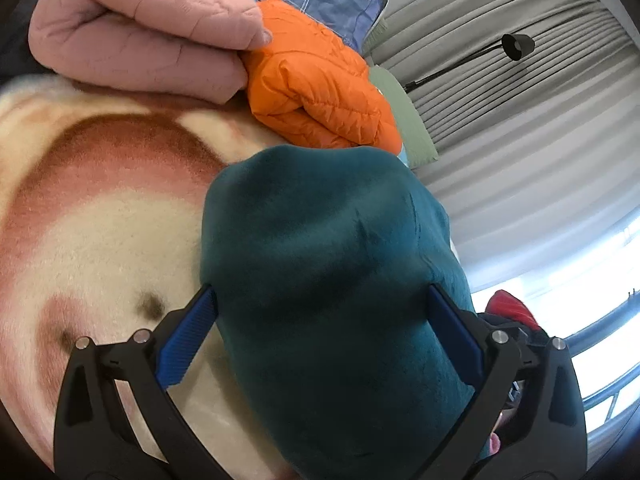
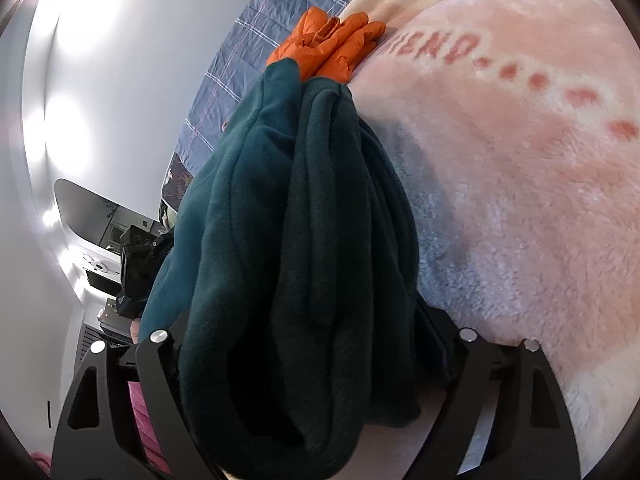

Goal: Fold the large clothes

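Note:
A thick folded teal fleece garment [image 1: 332, 280] fills the gap between the blue-padded fingers [image 1: 188, 336] of my left gripper [image 1: 324, 320], which is shut on it above a cream and pink plush blanket [image 1: 80, 220]. The same teal garment [image 2: 296, 240] hangs bunched in folds between the black arms of my right gripper [image 2: 312, 344], which is shut on it; its fingertips are hidden by the cloth. The garment's far end reaches a folded orange puffer jacket [image 1: 320, 92], also in the right wrist view [image 2: 336, 48].
A folded pink quilted garment [image 1: 140, 28] lies beside the orange jacket. A blue checked sheet [image 2: 260, 40] and a green pillow [image 1: 408, 120] lie beyond. Grey curtains [image 1: 520, 120] and a black lamp [image 1: 516, 46] stand to the right. A white wall and cluttered shelf [image 2: 100, 264] stand to the left.

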